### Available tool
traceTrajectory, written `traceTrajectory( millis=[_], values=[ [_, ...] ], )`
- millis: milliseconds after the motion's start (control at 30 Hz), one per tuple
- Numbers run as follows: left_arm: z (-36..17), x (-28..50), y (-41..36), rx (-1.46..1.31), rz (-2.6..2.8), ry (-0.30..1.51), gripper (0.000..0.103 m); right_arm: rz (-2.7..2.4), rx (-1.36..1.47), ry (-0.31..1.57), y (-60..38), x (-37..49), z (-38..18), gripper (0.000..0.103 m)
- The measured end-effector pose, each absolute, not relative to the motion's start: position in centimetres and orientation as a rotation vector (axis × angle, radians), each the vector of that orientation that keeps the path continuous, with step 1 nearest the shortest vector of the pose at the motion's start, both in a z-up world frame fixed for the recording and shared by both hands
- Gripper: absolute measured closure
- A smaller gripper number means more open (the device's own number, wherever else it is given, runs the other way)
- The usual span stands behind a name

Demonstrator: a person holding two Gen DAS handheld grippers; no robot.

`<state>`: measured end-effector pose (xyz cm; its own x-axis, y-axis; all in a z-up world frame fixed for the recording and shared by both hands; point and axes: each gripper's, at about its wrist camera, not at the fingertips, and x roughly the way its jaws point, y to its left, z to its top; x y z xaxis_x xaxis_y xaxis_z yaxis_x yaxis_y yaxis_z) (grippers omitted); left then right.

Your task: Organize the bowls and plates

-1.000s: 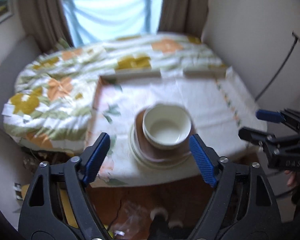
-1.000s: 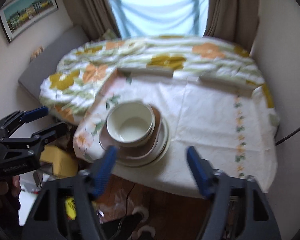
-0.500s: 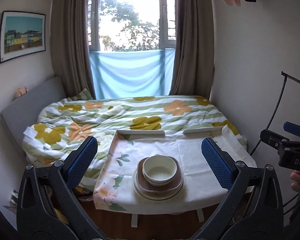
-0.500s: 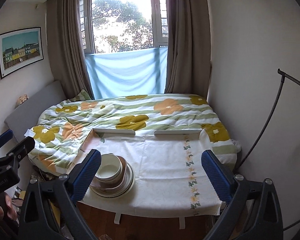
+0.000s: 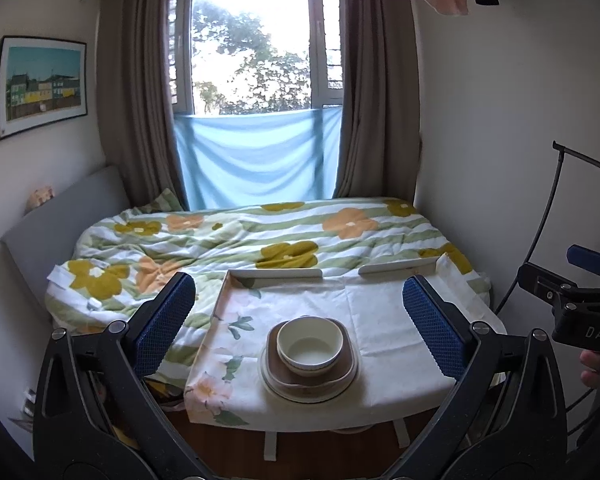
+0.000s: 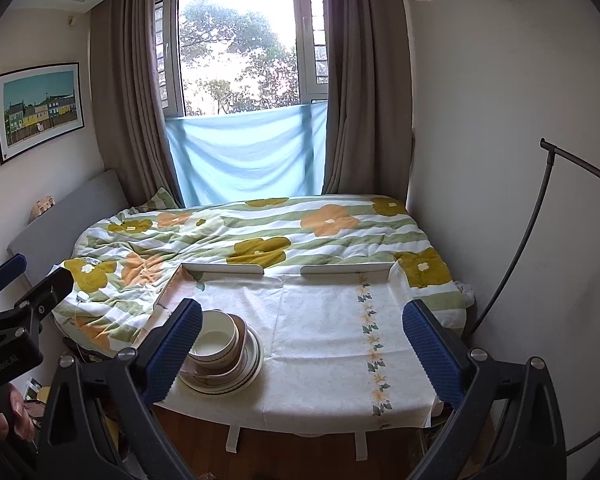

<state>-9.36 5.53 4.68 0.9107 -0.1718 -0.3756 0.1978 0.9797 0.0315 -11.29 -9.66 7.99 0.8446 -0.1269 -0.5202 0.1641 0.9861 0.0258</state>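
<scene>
A cream bowl (image 5: pixel 307 347) sits in a brown square plate (image 5: pixel 342 376) on cream round plates (image 5: pixel 296 395), stacked near the front edge of a small table (image 5: pixel 384 320) under a floral cloth. My left gripper (image 5: pixel 299 282) hangs well back from the stack, open, nothing between its blue pads (image 5: pixel 162 324). My right gripper (image 6: pixel 302 308) is also open and empty, back from the table (image 6: pixel 324 344). In its view the bowl (image 6: pixel 214 338) and the plates (image 6: pixel 244 376) lie at the lower left, partly behind the left pad (image 6: pixel 176 344).
A bed with a flowered duvet (image 5: pixel 260 236) lies behind the table, under a curtained window (image 5: pixel 256 60). A black curved stand (image 6: pixel 540 220) rises at the right wall. Wooden floor (image 6: pixel 300 448) and white table legs (image 5: pixel 271 446) show below. Each gripper appears at the other view's edge.
Both grippers have drawn back and up from the stack and tipped upward, so the whole room shows. Their jaws have spread wider. The dishes have not moved.
</scene>
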Motion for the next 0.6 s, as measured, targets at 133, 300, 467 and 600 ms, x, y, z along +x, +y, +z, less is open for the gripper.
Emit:
traceTrajectory(
  millis=[133,300,467,600],
  values=[
    [4.76,-9.56,5.40,0.073,-0.188,0.378,0.000,-0.152,0.065,0.539,-9.59,-11.28,8.14,0.003],
    [4.76,-9.65,5.53,0.071,-0.187,0.377,0.000,-0.153,0.067,0.540,-9.53,-11.39,8.15,0.003],
    [4.81,-9.67,5.66,0.072,-0.185,0.379,0.000,-0.150,0.065,0.540,-9.52,-11.40,8.14,0.003],
    [4.83,-9.70,5.77,0.070,-0.185,0.380,0.000,-0.152,0.065,0.540,-9.47,-11.42,8.15,0.003]
  ],
)
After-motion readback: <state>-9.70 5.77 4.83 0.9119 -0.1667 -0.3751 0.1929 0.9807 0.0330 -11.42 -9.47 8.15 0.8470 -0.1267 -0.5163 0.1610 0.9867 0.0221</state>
